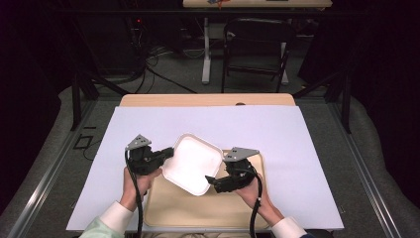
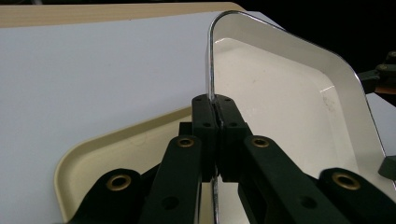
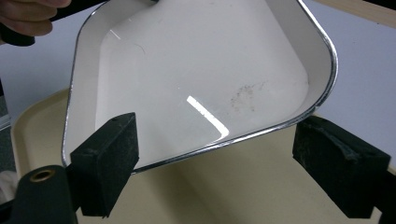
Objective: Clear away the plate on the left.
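White dish (image 1: 190,163) held tilted above beige tray (image 1: 173,208), rim pinched by left gripper (image 2: 215,109); right gripper (image 3: 215,172) wide apart, holding nothing. With 1 grip, could pivot and slip.

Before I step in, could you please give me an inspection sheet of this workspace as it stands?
Surface: white sheet over a wooden table; it looks clean.
Job's things: white square dish, metal-rimmed, held tilted above a beige tray; faint smudge inside the dish.
Clutter: nothing seen.
Grippers: left gripper shut on the dish's rim; right gripper open, its jaws either side of the dish's near edge.
Cables: one trails from each gripper towards the person; loose cables on the floor beyond.
Surroundings: dark chair and a table leg behind, and black frame struts at the sides.
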